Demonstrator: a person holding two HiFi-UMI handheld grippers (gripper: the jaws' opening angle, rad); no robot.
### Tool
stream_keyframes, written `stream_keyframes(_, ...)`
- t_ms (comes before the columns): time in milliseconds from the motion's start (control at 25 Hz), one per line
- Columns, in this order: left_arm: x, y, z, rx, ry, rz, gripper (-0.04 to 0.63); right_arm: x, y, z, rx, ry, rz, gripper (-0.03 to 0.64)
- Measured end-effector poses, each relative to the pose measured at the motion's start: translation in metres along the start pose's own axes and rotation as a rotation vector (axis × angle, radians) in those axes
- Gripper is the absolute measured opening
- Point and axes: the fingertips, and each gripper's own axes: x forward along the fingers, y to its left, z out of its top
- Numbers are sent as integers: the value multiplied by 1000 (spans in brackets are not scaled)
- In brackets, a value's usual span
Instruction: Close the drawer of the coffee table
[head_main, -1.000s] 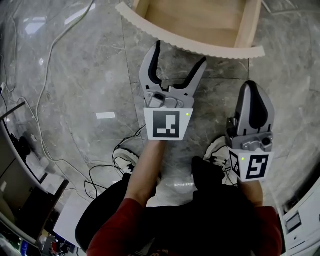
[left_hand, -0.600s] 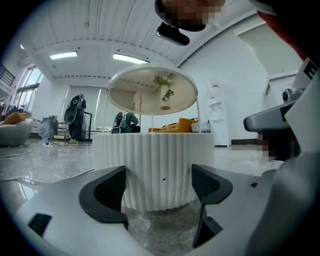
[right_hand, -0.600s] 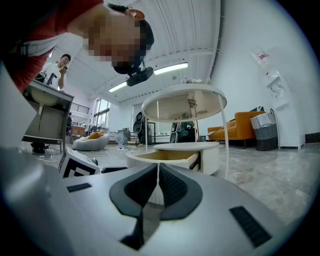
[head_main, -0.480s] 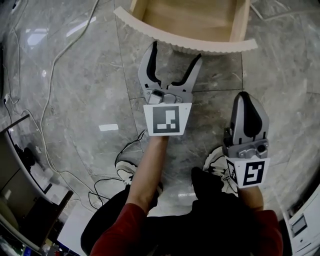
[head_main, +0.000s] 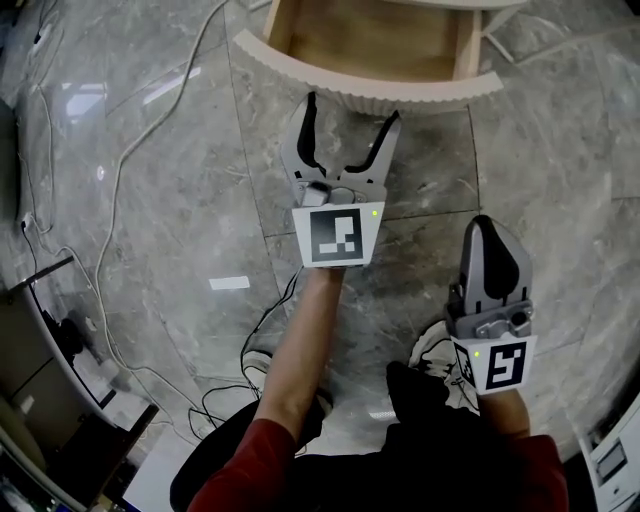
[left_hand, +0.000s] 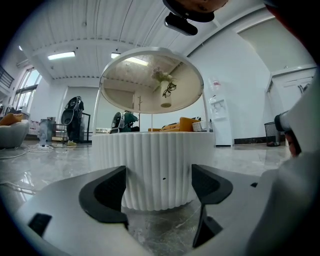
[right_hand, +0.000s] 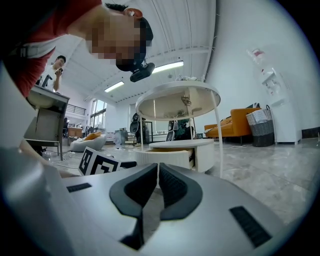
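The coffee table's drawer (head_main: 372, 40) stands pulled out at the top of the head view, its wooden inside bare and its curved ribbed white front (head_main: 360, 92) facing me. My left gripper (head_main: 344, 126) is open just short of that front, nothing between its fingers. In the left gripper view the ribbed front (left_hand: 159, 167) fills the gap between the open jaws of the left gripper (left_hand: 159, 186). My right gripper (head_main: 492, 237) hangs lower right, shut and empty, over the floor. In the right gripper view the right gripper (right_hand: 158, 186) points toward the open drawer (right_hand: 167, 156).
Grey marble floor (head_main: 170, 190) all around. White cables (head_main: 120, 150) run along the left, black cables (head_main: 255, 320) near my shoes. A round white side table (right_hand: 178, 100) on thin legs stands over the coffee table. Dark furniture (head_main: 50, 330) sits at lower left.
Both grippers have moved forward toward the drawer; the left gripper's open jaws are now nearer its ribbed front. The right gripper stays shut.
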Motion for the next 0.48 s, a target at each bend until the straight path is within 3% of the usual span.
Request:
stream_keyframes(360, 35, 4, 8, 23, 2, 3, 408, -10, -3, -17, 54, 41, -9, 26)
stream_keyframes(480, 49, 6, 17, 14, -56, 10, 408, -11, -10, -18, 62, 42, -21, 26)
